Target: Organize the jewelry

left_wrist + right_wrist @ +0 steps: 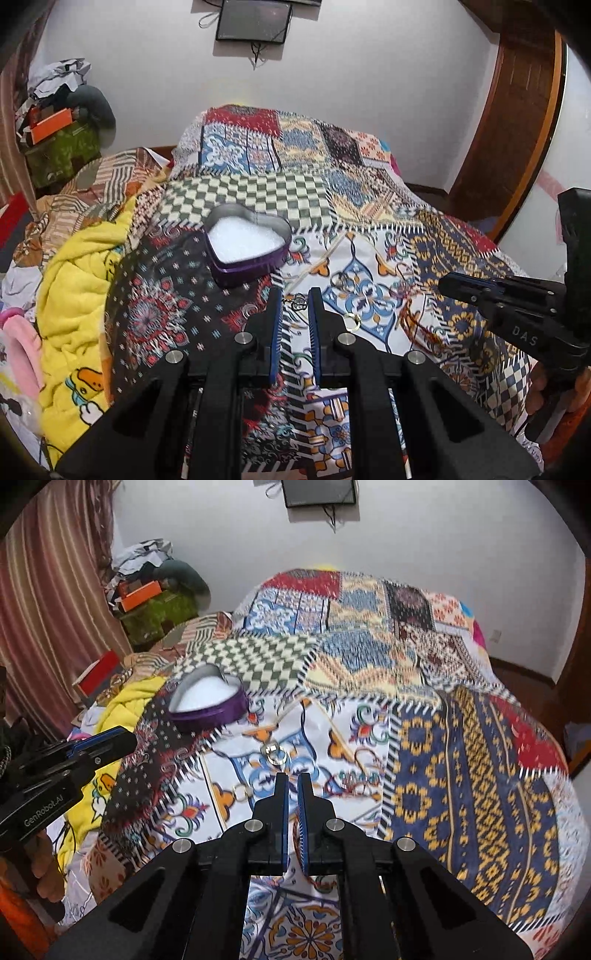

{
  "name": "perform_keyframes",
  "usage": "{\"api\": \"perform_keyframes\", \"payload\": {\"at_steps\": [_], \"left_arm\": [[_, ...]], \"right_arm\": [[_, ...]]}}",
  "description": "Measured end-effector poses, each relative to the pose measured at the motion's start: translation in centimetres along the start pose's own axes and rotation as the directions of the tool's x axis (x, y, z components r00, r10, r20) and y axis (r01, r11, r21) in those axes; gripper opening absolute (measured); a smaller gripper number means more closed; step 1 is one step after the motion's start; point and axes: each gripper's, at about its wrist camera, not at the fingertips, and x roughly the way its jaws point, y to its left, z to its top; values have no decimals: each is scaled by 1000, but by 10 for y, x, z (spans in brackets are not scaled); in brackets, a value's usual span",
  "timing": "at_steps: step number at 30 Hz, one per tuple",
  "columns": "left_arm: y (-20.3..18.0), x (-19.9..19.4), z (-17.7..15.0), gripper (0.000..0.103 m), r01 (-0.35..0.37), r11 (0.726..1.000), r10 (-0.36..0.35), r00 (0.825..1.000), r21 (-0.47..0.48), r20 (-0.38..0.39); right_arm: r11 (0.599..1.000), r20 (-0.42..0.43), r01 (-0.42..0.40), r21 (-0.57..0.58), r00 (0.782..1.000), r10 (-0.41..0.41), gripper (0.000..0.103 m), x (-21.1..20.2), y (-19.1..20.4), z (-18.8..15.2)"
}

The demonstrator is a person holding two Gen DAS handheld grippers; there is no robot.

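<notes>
- The left tongs (295, 301) stand narrowly apart over the patchwork bedspread (369, 206), a small silver pendant (300, 302) between their tips; whether they touch it I cannot tell.
- The heart-shaped purple tin (248, 246) lies at 11 o'clock from them.
- A gold ring (352, 320) lies at 4 o'clock, near.
- The right tongs (292, 781) are nearly closed, a reddish cord (295, 840) between their pads.

The quilt (369, 229) is patchwork: green-and-cream checks, navy with yellow motifs, white with blue and orange florals, black with red flowers. The tin (248, 248) is purple with white filling. A blanket (74, 295) is yellow. The fingers (275, 325) are black with blue pads.
</notes>
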Motion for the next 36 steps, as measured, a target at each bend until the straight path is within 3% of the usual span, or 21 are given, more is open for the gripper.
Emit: {"api": "perform_keyframes", "payload": {"at_steps": [4,8,13,18,21,23,36], "left_arm": [[5,-4,2,12,-15,1000,15,1000,-4,16],[8,1,-2,12,-21,1000,21,1000,-10,-1],[12,9,-6,12,-19,1000,19,1000,-21,-23],[14,14,-8,12,-21,999,20,999,-25,-32],[16,18,-9,12,-22,999,21,999,-29,-40],[18,20,-10,12,-23,999,21,999,-32,-45],[19,16,-5,12,-33,999,33,999,-30,-25]], "right_arm": [[1000,-62,-13,8,998,13,7,9,-1,-3],[999,-166,14,42,986,-7,29,32,-10,-13],[997,-229,14,69,973,2,30,58,-18,-20],[998,-208,23,50,978,-12,30,71,-16,-20],[999,-183,31,27,983,-25,11,70,-12,-20],[1000,-177,21,21,984,-17,8,70,-12,-20],[1000,-57,-30,7,998,30,6,35,-2,4]]}}
